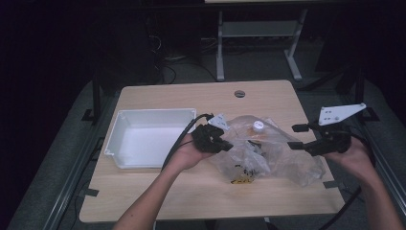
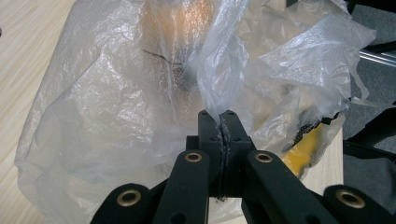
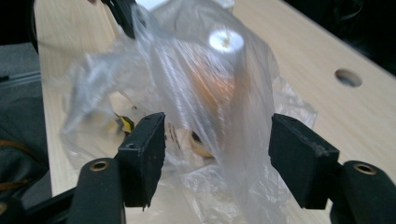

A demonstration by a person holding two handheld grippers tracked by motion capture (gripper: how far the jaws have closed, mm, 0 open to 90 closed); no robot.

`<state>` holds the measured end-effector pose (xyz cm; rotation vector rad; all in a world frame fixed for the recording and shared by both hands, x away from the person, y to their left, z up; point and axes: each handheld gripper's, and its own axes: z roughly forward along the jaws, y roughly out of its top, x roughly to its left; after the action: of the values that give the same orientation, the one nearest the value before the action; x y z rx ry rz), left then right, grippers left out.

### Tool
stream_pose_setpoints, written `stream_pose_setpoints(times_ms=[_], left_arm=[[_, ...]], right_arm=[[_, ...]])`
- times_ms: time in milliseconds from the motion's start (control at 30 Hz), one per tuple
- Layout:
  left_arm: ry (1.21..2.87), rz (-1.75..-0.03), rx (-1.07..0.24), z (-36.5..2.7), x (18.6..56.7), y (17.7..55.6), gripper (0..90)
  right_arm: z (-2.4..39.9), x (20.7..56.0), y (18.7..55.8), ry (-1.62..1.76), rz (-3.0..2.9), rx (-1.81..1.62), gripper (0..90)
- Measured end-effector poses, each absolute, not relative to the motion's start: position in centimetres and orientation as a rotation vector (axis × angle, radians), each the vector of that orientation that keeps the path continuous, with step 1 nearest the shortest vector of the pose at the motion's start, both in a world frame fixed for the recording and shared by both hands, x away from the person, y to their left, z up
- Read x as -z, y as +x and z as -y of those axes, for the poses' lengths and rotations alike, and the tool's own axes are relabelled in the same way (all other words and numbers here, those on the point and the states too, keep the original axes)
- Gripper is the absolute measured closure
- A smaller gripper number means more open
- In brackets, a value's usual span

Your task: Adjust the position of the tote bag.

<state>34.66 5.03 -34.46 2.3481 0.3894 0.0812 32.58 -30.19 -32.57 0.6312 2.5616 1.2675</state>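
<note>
Left tongs [image 2: 223, 122] clamped on plastic bag [image 1: 268, 153] edge; right tongs [image 1: 298, 136] open, gripping nothing. Bottle [image 1: 258, 128] inside bag on tabletop [image 1: 201, 191]; white bin [image 1: 143, 115] unfilled, unpacking seemingly barely begun.

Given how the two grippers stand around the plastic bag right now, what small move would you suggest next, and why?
Probably bring the right gripper in to pinch the bag's near edge. The left gripper is shut on a fold of the plastic bag, while the right one's jaws stand open just off the film, gripping nothing. A second hold opposite the first would let the mouth be spread over the bottle inside.
</note>
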Motion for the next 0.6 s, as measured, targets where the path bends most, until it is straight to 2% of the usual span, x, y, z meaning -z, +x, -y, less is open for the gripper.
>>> stream_pose_setpoints(times_ms=[167, 367, 400, 433, 467, 600], left_arm=[[2.354, -0.382, -0.083, -5.2, 34.5, 34.9, 89.4], [2.345, -0.396, -0.09, -5.4, 34.3, 35.2, 89.4], [2.341, -0.404, -0.095, -5.6, 34.2, 35.3, 89.3], [2.341, -0.404, -0.095, -5.6, 34.2, 35.3, 89.4], [2.338, -0.401, -0.101, -5.9, 34.1, 35.4, 89.4], [2.317, -0.434, -0.101, -6.3, 33.9, 35.5, 89.4]], right_arm=[[29.3, 33.4, 34.1, 0.641, -2.618, -1.224, 41.4], [28.0, 34.4, 35.7, 0.601, -2.682, -1.141, 76.7], [27.8, 34.4, 35.8, 0.591, -2.683, -1.132, 80.7], [27.8, 34.4, 35.8, 0.591, -2.683, -1.132, 80.7], [27.6, 34.4, 35.9, 0.577, -2.694, -1.135, 87.6], [27.3, 33.9, 35.8, 0.557, -2.693, -1.154, 89.2]])
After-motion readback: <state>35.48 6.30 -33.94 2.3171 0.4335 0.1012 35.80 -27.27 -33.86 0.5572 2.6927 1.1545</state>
